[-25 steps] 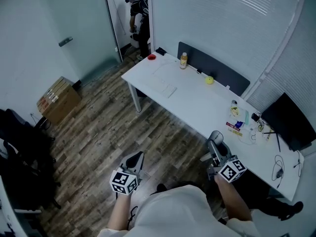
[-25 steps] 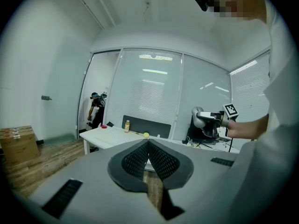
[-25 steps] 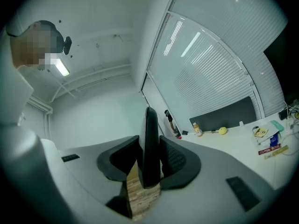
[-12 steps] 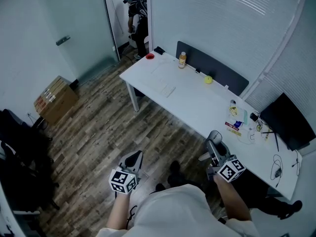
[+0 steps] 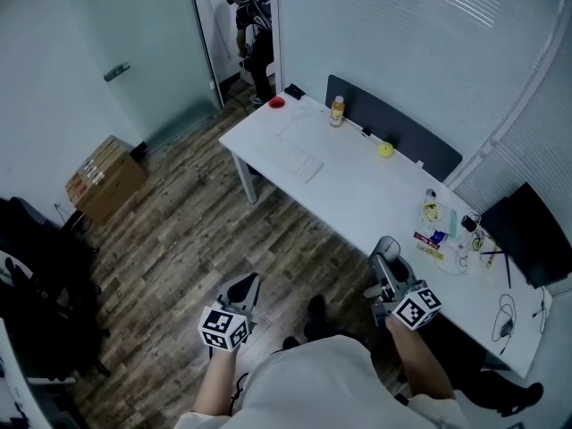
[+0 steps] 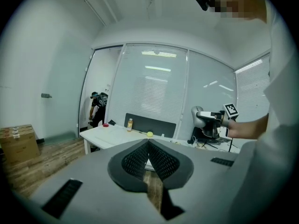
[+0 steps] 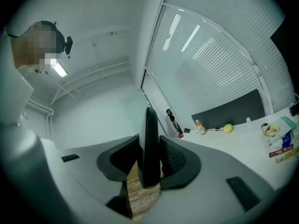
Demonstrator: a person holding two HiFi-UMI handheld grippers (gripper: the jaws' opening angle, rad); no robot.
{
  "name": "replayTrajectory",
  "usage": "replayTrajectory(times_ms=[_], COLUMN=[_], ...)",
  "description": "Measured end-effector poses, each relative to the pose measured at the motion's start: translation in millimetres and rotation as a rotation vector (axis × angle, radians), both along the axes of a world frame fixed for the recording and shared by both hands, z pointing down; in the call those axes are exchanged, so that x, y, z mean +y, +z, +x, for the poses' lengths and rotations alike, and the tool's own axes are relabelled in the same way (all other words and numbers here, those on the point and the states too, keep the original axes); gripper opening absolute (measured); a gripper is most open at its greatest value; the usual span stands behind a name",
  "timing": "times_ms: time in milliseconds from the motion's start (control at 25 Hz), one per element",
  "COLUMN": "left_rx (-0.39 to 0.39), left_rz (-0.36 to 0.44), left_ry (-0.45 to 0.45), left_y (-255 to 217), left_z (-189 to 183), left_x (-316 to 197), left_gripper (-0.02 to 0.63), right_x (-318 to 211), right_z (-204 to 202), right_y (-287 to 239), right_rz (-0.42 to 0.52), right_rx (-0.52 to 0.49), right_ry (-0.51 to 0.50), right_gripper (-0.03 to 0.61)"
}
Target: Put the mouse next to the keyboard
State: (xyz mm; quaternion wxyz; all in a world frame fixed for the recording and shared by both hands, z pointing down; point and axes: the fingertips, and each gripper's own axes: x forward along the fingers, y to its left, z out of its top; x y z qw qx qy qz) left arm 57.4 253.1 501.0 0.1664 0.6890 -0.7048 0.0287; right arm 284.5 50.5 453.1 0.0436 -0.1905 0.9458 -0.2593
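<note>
A white keyboard [image 5: 300, 156] lies on the long white desk [image 5: 357, 190], near its far left end. My right gripper [image 5: 387, 259] hangs just off the desk's near edge, shut on a grey mouse [image 5: 388, 248]. In the right gripper view the mouse [image 7: 150, 164] stands edge-on as a dark slab clamped between the jaws of the right gripper [image 7: 149, 139]. The left gripper view shows that mouse [image 6: 198, 116] as a pale rounded shape. My left gripper [image 5: 244, 288] is over the wooden floor, left of the desk. The left gripper [image 6: 148, 142] has its jaws shut and empty.
On the desk stand a bottle [image 5: 337, 110], a yellow ball [image 5: 385, 150], a red item [image 5: 276, 103] and small clutter [image 5: 440, 224] before a black monitor [image 5: 527, 235]. A dark partition [image 5: 398, 139] backs the desk. A cardboard box [image 5: 105, 179] and a person [image 5: 255, 34] are at the far left.
Both grippers stay where they were, the mouse still held. A shoe has come into view on the floor between them, and the head view has shifted slightly.
</note>
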Motion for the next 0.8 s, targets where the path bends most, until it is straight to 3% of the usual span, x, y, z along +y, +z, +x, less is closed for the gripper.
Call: replayTrajectory(times_ms=[800], left_rx=[-0.013], left_rz=[-0.033], left_ry=[-0.063], left_y=[6.4], left_z=[-46.3], left_x=[-142.3], left_gripper=[0.018], right_x=[-148.5], right_z=[-68.7], right_y=[18.4], right_rz=[-0.018], right_rx=[0.013], right_ry=[-0.104], right_gripper=[0.15])
